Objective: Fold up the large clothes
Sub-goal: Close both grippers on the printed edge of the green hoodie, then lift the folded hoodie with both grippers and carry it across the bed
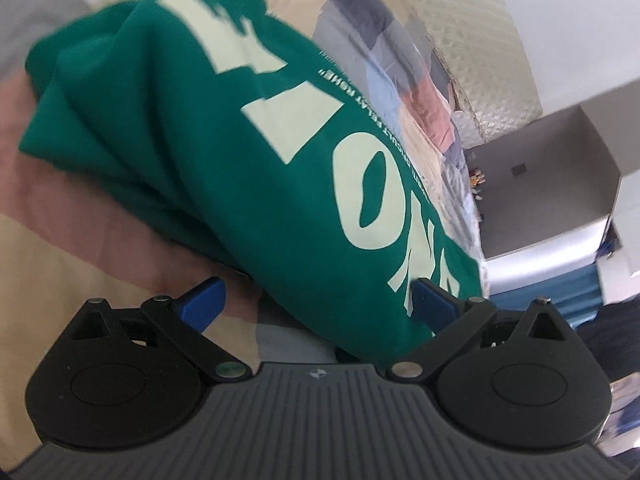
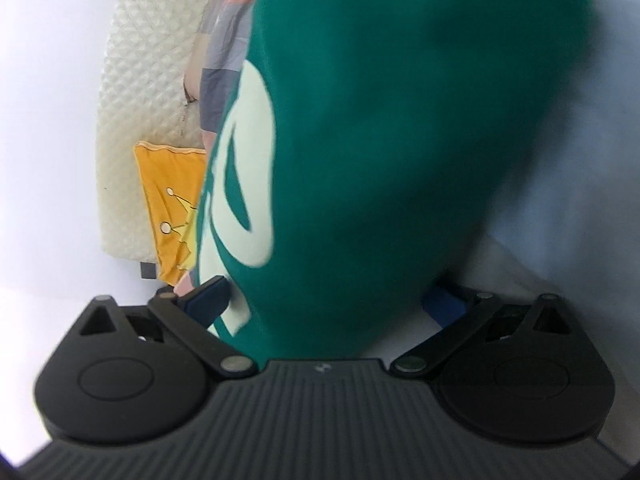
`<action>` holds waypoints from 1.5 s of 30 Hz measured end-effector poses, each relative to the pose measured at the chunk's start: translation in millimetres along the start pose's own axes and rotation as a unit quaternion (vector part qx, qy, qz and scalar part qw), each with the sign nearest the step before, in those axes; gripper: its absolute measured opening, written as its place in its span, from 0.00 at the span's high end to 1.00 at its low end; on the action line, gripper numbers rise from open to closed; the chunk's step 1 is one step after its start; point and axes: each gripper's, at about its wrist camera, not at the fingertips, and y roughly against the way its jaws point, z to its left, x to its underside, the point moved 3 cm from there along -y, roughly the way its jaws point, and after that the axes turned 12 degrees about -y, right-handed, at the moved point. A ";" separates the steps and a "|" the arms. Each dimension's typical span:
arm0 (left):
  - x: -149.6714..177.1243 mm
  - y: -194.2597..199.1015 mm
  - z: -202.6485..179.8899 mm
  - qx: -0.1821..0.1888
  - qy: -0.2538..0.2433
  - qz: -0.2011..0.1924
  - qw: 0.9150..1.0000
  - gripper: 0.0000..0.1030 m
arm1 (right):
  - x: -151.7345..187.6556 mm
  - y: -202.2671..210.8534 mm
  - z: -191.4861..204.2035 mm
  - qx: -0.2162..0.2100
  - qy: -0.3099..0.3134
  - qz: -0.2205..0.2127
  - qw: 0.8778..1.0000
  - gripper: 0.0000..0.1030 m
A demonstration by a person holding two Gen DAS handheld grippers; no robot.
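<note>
Over the patchwork bed (image 1: 60,208), my left gripper (image 1: 320,300) and right gripper (image 2: 324,300) are both spreading wide, unclenched, with the bunched green shirt (image 1: 224,128) passing between their fingers.

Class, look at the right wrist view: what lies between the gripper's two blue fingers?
The green printed garment fills the gap between the right gripper's spread blue fingers, seen in the right wrist view.

green shirt (image 1: 248,152): top cut off, small print blurred | right hand-held gripper (image 2: 324,300): right finger's tip behind cloth | yellow pillow (image 2: 172,200): part-hidden
</note>
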 end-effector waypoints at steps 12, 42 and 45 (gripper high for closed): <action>-15.7 -18.2 47.5 0.015 0.149 -0.028 0.988 0.02 | -21.2 13.4 -14.2 -0.080 -0.123 -0.036 0.989 0.00; -63.4 -61.3 62.5 -0.032 0.235 -0.090 0.967 0.31 | -43.3 8.5 -5.0 -0.045 -0.085 -0.063 0.993 0.00; -68.8 -58.0 53.0 -0.030 0.206 -0.096 0.973 0.39 | -47.2 4.8 -4.7 -0.044 -0.085 -0.071 0.993 0.00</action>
